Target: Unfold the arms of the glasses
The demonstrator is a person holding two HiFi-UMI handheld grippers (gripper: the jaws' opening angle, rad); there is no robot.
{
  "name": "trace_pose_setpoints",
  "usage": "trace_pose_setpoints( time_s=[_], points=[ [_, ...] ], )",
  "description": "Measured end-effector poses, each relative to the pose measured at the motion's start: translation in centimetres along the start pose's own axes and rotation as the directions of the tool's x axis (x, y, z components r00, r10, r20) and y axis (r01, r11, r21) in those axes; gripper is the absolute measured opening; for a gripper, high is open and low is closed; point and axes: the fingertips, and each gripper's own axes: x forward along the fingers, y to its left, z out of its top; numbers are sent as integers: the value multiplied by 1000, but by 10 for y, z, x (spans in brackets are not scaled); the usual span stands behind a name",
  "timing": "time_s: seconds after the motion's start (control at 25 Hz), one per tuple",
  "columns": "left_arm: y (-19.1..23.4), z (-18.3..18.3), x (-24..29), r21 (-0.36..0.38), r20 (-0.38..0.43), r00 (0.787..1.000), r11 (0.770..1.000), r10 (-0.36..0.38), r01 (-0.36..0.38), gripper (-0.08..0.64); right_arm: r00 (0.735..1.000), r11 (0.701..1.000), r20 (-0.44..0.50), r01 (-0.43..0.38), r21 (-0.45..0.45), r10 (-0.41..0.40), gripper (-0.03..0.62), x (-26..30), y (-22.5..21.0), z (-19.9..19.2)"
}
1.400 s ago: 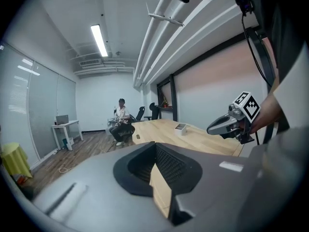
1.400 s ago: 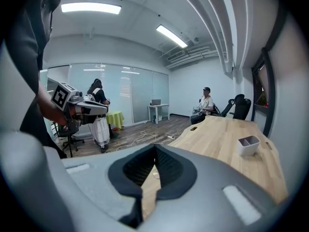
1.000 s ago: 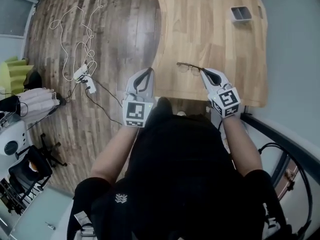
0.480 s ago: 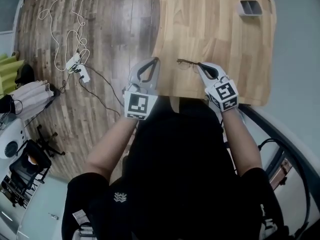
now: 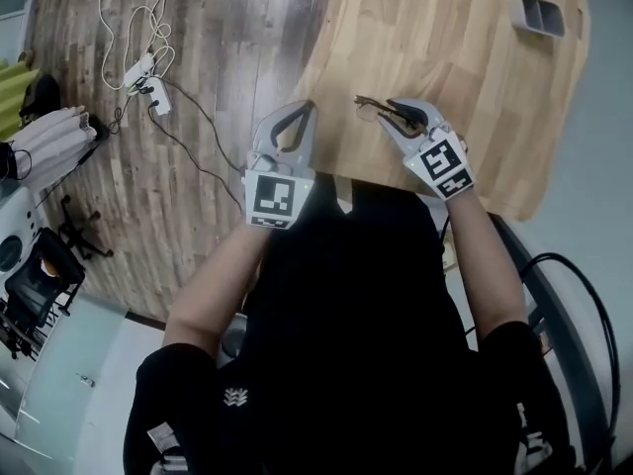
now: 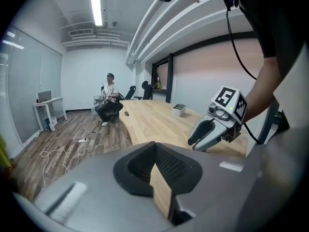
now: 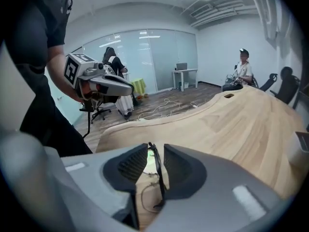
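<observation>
Wooden floor (image 5: 198, 57) across the left of the head view; pale wooden table (image 5: 475, 57) with a curved edge across the upper right. Black-clad torso (image 5: 346, 344) of the person filling the lower centre, covering the table's near edge between the two arms.

On the floor, well apart from the table: loose white cables (image 5: 119, 18) and a power strip (image 5: 146, 71). Office chair (image 5: 35, 275) at the far left, cut off by the frame.

Left gripper (image 5: 307, 109) beside the table's curved edge, jaws together, nothing between them.

Right gripper (image 5: 388, 115) above the table close to its near edge, jaws opening, pads clear of the thin dark arm of the glasses (image 5: 368, 105) standing between them.

Small grey tray (image 5: 541, 13) far back on the table, well apart from both grippers.

Glasses: frame partly covered by the right gripper; lenses visible as faint wire outlines only. Folded or unfolded state of the arms not discernible; contact with the tabletop likewise not discernible.
</observation>
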Motion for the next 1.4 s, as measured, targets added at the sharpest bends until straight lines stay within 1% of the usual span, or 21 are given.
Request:
trace_pose_setpoints(
  time_s=[0.16, 0.28, 0.36, 0.44, 0.56, 0.64, 0.76, 0.92, 1.08, 1.16, 1.24, 1.4],
  points=[
    [-8, -13, 1, -33, -30, 999, 999, 18, -19, 6, 999, 997, -36, -24, -69, 22, 95, 16, -5, -4],
    [-12, -16, -4, -37, -40, 999, 999, 23, -24, 6, 997, 993, -59, -57, -106, 51, 95, 22, 0, -8],
    [-11, -19, -6, -41, -48, 998, 999, 27, -29, 6, 995, 991, -76, -72, -109, 64, 95, 26, 1, -12],
    [-8, -21, -7, -47, -53, 998, 998, 35, -37, 6, 993, 991, -95, -77, -109, 67, 80, 29, 1, -15],
    [-9, -16, -4, -26, -41, 999, 999, 25, -26, 6, 991, 992, -117, -78, -103, 66, 67, 32, -2, -19],
    [-13, -12, -1, -15, -35, 999, 1000, 8, -8, 6, 992, 993, -109, -74, -93, 63, 20, 29, -3, -18],
    [-19, -14, 6, -10, -49, 999, 1000, -17, 16, 6, 994, 993, -86, -77, -94, 69, 14, 25, -2, -17],
    [-34, -23, 19, -14, -86, 992, 996, -91, 90, 6, 997, 991, -30, -72, -114, 69, 14, 16, 0, -10],
    [-50, -17, 30, -15, -61, 985, 987, -164, 163, 51, 997, 991, 55, -51, -126, 58, 14, 3, 3, -1],
    [-60, -16, 37, -32, -62, 974, 976, -218, 217, 105, 994, 991, 93, -39, -127, 51, 14, -4, 4, 2],
    [-71, -19, 43, -52, -73, 959, 961, -273, 270, 141, 991, 991, 122, -34, -128, 49, 14, -10, 7, 4],
    [-86, -27, 53, -84, -85, 935, 938, -344, 337, 164, 985, 991, 162, -31, -134, 52, 14, -18, 11, 6]
  ],
)
